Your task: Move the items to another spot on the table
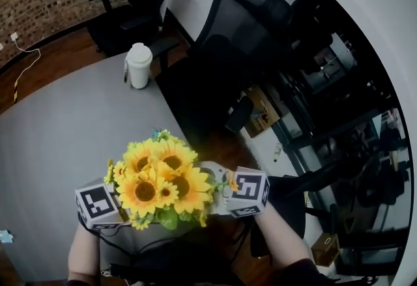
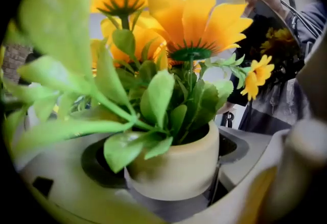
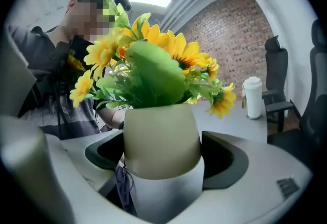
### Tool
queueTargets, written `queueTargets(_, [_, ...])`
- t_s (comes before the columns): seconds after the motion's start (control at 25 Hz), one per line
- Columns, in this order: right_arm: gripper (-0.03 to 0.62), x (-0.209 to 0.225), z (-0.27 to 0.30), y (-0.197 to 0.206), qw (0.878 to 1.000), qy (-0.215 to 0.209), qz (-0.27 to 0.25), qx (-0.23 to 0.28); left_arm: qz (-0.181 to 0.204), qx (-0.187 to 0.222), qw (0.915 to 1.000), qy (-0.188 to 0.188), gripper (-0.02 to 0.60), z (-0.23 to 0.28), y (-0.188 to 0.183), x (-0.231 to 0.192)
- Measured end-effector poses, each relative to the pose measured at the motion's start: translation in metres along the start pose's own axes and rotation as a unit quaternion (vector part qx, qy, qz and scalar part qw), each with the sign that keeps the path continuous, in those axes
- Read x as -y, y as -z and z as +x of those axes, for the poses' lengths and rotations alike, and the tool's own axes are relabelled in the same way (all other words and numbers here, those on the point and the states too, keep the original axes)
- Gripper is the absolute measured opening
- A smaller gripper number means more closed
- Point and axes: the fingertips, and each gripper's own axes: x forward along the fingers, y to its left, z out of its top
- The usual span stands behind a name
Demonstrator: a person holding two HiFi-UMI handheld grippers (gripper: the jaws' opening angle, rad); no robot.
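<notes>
While the cream pot of yellow sunflowers [image 3: 161,139] is being clamped by left gripper [image 1: 104,206] and right gripper [image 1: 244,192], placement is being awaited.

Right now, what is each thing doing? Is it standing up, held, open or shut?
Cream round pot of yellow sunflowers: upright, lifted off the table, held from both sides.
Left hand-held gripper: jaws closed on the pot.
Right hand-held gripper: jaws closed on the pot.
White plastic cup with a lid: standing upright on the grey table, lid on.
</notes>
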Motion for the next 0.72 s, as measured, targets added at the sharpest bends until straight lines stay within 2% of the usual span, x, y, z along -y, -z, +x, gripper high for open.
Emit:
queueTargets(0.24, [0.468, 0.023, 0.004, 0.014, 0.999, -0.045, -0.019, 0.007, -0.014, -0.014, 0.9979, -0.062, 0.509, 0.003, 0.020, -0.023])
queueTargets(0.44, [0.468, 0.039, -0.010, 0.031, 0.995, -0.090, -0.039, 0.006, -0.016, -0.076, 0.9911, -0.108, 0.509, 0.028, 0.034, -0.035])
queueTargets(0.6, [0.468, 0.042, -0.010, 0.035, 0.992, -0.111, -0.059, -0.005, -0.003, -0.098, 0.9872, -0.126, 0.509, 0.034, 0.034, -0.036])
queueTargets(0.72, [0.469, 0.047, -0.018, 0.038, 0.990, -0.129, -0.060, -0.001, -0.034, -0.104, 0.9833, -0.145, 0.509, 0.043, 0.035, -0.038])
